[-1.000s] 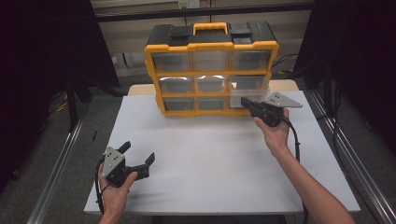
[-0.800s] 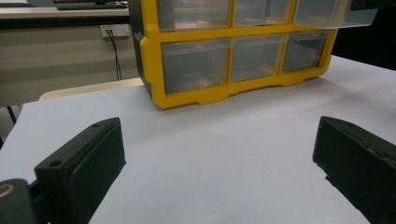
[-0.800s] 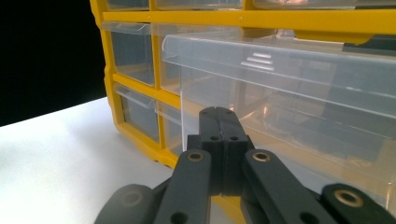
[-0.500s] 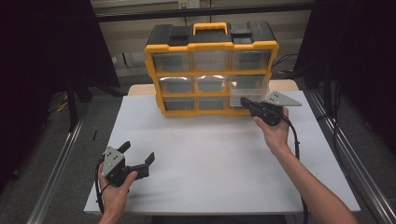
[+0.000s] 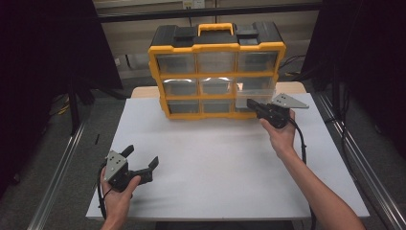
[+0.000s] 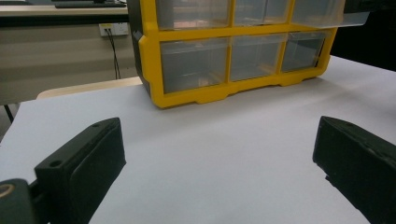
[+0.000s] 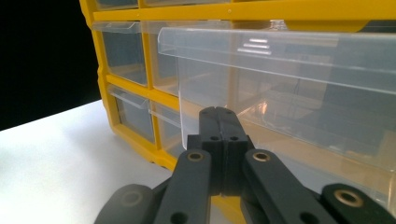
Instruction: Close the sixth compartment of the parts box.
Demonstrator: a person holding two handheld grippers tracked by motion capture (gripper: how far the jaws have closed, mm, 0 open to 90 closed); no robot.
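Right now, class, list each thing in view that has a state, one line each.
Organizer: upright, lid shut.
Drawer: pulled partly out.
Other drawers: pushed in.
Left gripper: open, holding nothing.
Right gripper: shut, touching the drawer front.

White table [image 5: 215,158]; wall socket [image 6: 114,29], perhaps cabled.

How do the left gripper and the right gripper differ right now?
The left gripper has its jaws spread wide and holds nothing; the right gripper has its jaws shut against the clear drawer. The left gripper hovers over the near left of the white table, apart from the yellow organizer; the right gripper is up at the organizer's right side. Both are black and hand-held.
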